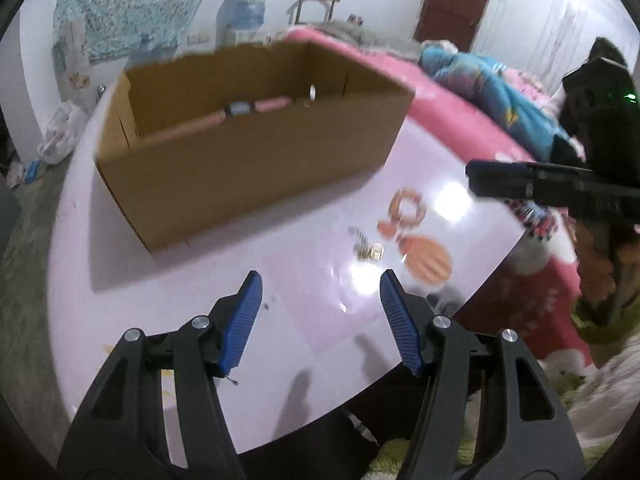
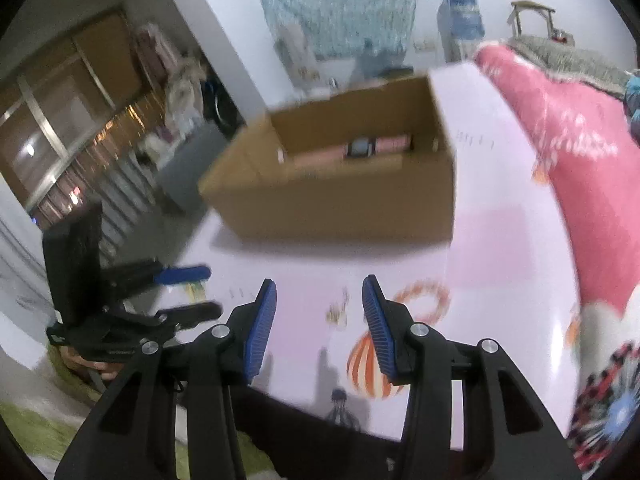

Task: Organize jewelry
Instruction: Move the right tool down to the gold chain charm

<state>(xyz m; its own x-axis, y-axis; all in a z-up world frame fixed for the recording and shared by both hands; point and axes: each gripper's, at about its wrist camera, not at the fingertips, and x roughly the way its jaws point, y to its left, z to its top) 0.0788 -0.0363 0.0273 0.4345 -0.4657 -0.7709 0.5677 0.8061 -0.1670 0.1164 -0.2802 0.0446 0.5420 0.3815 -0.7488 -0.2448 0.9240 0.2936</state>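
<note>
A small gold piece of jewelry [image 1: 369, 251] lies on the lilac table [image 1: 200, 300], just beyond and slightly right of my left gripper [image 1: 320, 280], which stands open and empty. In the right wrist view the same jewelry [image 2: 338, 313] lies just ahead of my right gripper [image 2: 320, 285], also open with nothing between its blue pads. An open cardboard box [image 1: 248, 168] stands further back on the table, with a pink-strapped watch [image 1: 256, 110] inside it. The box [image 2: 340, 200] and watch [image 2: 376, 146] also show from the right. The left gripper [image 2: 214, 291] appears at the left there.
Printed pictures of an orange ring [image 1: 406, 210] and a striped balloon [image 1: 430, 262] mark the tabletop. The table's near edge [image 1: 360, 392] curves just below the grippers. A pink bedspread [image 1: 440, 116] with a blue blanket [image 1: 500, 92] lies to the right.
</note>
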